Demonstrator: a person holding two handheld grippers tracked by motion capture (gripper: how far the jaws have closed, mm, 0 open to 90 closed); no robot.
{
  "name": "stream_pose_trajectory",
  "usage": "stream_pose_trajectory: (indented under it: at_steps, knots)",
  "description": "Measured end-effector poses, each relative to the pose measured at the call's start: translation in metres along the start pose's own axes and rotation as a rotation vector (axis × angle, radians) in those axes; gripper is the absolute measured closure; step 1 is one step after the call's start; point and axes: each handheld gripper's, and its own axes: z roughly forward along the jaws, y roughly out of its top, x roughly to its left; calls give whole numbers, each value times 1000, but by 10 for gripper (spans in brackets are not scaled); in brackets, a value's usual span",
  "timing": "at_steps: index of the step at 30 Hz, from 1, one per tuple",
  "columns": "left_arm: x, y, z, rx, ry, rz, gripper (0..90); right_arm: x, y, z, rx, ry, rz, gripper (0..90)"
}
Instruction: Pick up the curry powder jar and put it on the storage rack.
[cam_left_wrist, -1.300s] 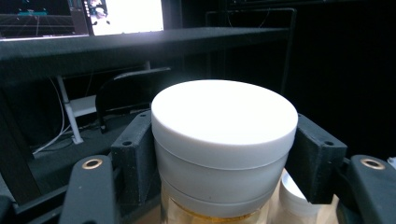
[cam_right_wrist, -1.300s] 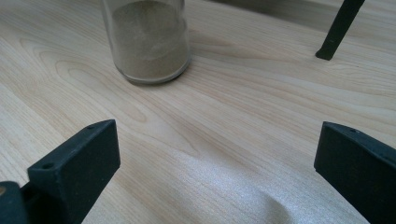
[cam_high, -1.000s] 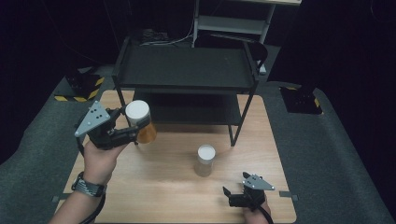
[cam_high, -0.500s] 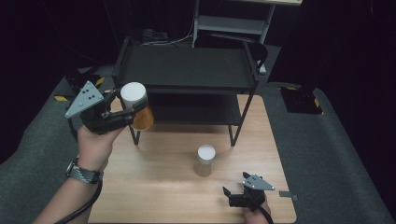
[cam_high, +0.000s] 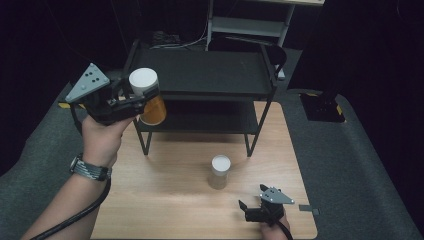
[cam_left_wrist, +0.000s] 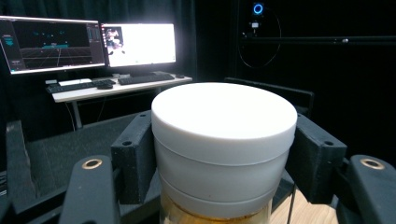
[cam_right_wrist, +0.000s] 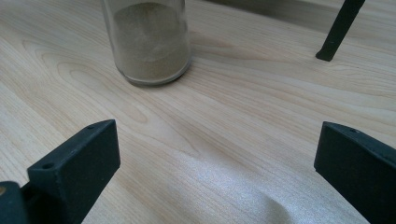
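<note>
The left gripper (cam_high: 142, 97) has its jaws clamped beneath the white lid (cam_left_wrist: 224, 109) of the amber jar (cam_high: 151, 109), level with the shelf rack (cam_high: 200, 75); likely rigid, smooth, fragile glass.

- No word, number or brand can be read anywhere.
- The two monitors (cam_left_wrist: 88, 44) in the left gripper view glow, but whatever they display is too small and blurred to make out.

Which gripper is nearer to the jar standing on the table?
Right. The right gripper rests on the table just in front of the jar, jaws open. The left gripper is raised beside the shelf, clamping an orange jar.
</note>
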Motion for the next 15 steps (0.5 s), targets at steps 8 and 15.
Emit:
stream_pose_trajectory:
  at_steps: [8,15]
  knots:
    - [2,16,10,-8,18,-8,337,0,0,0,-1,0,-1,0]
    - [0,34,27,-1,42,20,337,1,0,0,-1,-2,-5,0]
